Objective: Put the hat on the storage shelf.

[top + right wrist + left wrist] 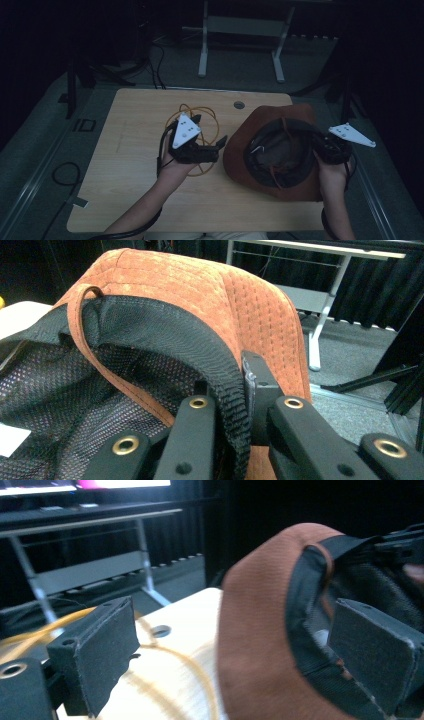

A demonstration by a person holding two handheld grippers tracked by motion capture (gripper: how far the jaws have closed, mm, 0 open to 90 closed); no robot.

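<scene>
Rust-brown suede hat (240,145) is lying crown-down on the right half of my wooden table (135,200). My right gripper (239,405) is clamped on its black inner band. Left gripper (212,145) has its jaws spread wide, just beside the brim, over a yellow cord (210,112).

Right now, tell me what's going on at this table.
A person works a brown hat lying upside down on the wooden table. The right gripper is shut on the hat's black inner band at its right edge. The left gripper is open, its jaws wide beside the hat's left side, not gripping it. A loop of yellow cord lies on the table under the left hand.
</scene>
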